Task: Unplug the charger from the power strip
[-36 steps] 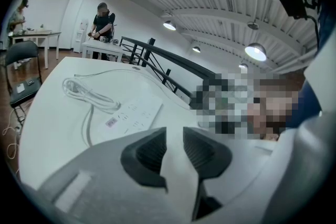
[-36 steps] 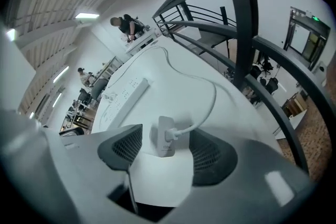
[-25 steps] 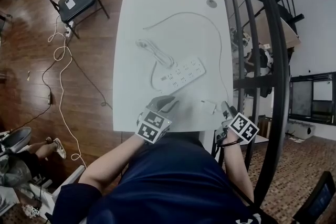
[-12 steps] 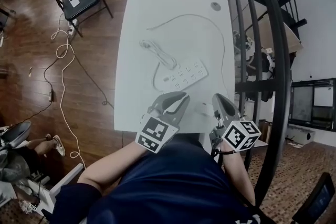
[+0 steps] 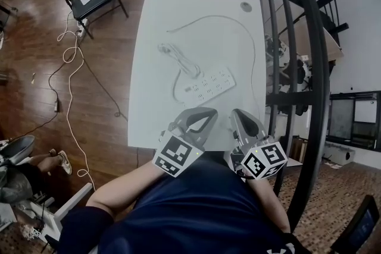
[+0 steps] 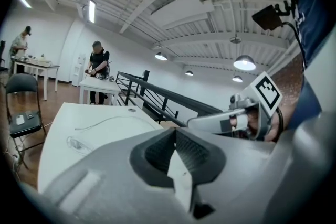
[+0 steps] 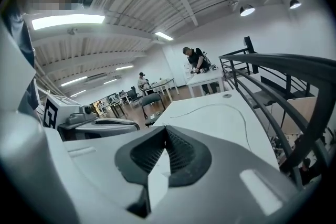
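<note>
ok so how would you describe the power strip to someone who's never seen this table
Find the white table in the middle of the head view. Near its centre lies the power strip, a flat white bar set at a slant. It alone has rows of sockets on top; its neighbours are a bundled cord and a thin looping cable.

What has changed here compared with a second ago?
Both claws rose from the table's near edge: the left claw slightly, the right claw also swinging in beside it. Both just closed, with nothing between them. The power strip and cable lie unchanged.
</note>
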A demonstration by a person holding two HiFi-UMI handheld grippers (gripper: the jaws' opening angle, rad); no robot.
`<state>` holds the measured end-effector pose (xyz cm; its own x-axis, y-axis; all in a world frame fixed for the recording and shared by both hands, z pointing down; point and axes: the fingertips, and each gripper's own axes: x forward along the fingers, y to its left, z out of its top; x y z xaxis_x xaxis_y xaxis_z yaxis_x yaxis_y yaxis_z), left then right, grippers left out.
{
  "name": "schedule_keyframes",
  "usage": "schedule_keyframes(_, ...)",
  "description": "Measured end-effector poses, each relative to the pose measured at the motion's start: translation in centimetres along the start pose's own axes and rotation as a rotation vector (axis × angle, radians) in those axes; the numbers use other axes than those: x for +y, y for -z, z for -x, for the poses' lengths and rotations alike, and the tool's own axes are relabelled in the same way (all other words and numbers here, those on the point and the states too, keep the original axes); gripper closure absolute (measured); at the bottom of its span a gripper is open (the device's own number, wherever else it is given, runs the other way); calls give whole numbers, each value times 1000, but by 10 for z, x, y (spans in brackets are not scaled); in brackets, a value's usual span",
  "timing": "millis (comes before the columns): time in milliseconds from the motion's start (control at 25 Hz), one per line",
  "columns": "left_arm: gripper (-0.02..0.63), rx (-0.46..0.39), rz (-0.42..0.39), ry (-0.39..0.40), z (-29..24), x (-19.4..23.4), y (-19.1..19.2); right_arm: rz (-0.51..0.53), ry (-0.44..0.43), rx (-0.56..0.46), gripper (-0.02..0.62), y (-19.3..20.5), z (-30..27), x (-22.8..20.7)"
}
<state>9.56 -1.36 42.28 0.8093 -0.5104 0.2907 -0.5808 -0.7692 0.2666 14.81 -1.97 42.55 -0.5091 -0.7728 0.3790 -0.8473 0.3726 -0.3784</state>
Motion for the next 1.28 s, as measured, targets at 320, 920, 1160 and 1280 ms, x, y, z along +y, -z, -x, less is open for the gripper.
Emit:
schedule_keyframes(320,600,25,-39,8,-3,-3,7,61,-5,-33,584,-8,3,5)
schedule_keyframes(920,600,49,-14,7,-10,1,10,118,13,-15,584,-7,0,-2)
schedule_keyframes(1160,600,54,-15,7,-8,0,14,118,21,0,584,1,1,-3)
schedule_keyframes(1280,600,57,-24,6,-7,-1,17,110,26,-9,584,6,2,-4)
